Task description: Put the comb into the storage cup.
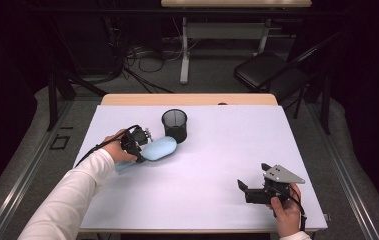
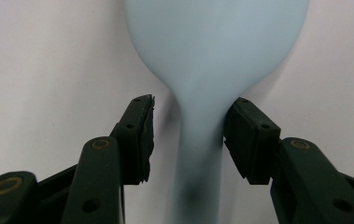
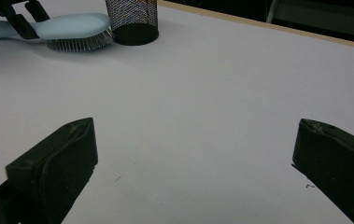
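Nearest the person, the right tongs (image 1: 253, 184) rest low over the white surface (image 1: 217, 150) at its near right corner, jaws wide apart with nothing between them. In the right gripper view they look across bare white towards the work at the far side.

Farther in, at the left, the left tongs (image 1: 144, 145) straddle the narrow neck of a pale blue plastic hairbrush (image 1: 158, 148), which lies on the surface bristles down, its oval head pointing at the cup. In the left gripper view the handle (image 2: 198, 154) runs up between the two black pads; the right pad sits against its side, while a sliver of gap shows at the left pad, so the grip looks not yet firm.

Just beyond the brush head stands a black wire-mesh cup (image 1: 175, 125), upright, its base very close to the bristles.

The step in hand appears to be the grasp on the brush. The next move likely calls for closing fully on the neck, lifting without nudging the cup, then tipping the brush to stand it in the cup.
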